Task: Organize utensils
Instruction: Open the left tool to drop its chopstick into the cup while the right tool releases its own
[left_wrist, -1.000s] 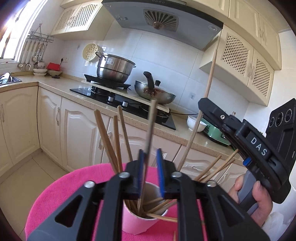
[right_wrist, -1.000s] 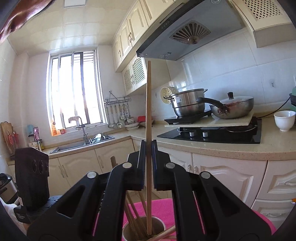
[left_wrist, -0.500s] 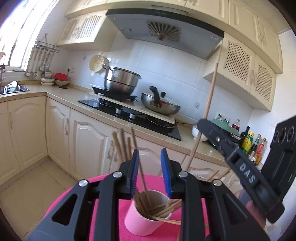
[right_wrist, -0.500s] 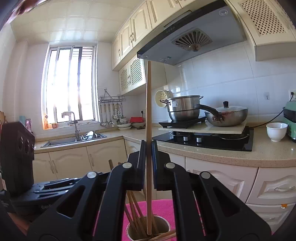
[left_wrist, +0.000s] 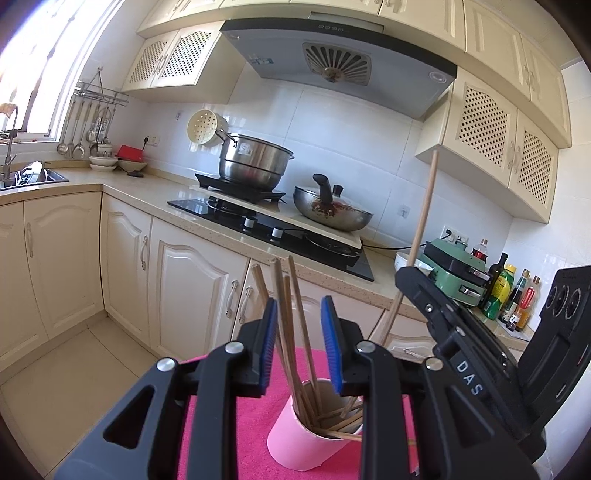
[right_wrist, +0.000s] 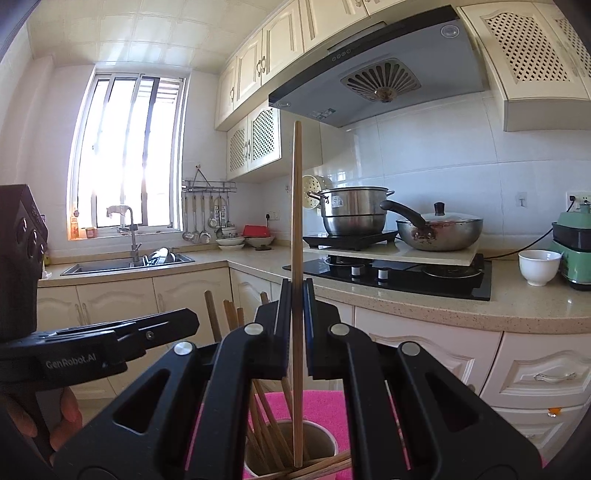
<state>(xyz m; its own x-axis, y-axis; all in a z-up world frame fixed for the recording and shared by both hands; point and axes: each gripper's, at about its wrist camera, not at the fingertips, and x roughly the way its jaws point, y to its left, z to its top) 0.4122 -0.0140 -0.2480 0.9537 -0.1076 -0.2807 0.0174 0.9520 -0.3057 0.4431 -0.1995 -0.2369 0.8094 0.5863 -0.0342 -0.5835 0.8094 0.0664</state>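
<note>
From the left wrist I see my left gripper (left_wrist: 299, 343) with jaws apart and empty, just above the pink paper cup (left_wrist: 314, 428) of thin wooden chopsticks (left_wrist: 291, 325).

From the right wrist, my right gripper (right_wrist: 296, 328) pinches one long pale wooden chopstick (right_wrist: 296, 206) upright, its tip inside that cup (right_wrist: 325, 439) — next I'd judge a release, kept inside the rim.

The left gripper (left_wrist: 298, 345) has let go of its chopstick and drawn back, jaws parted. The right gripper's (right_wrist: 296, 325) chopstick (right_wrist: 296, 221) has sunk toward six o'clock into the cup (right_wrist: 325, 439).
</note>
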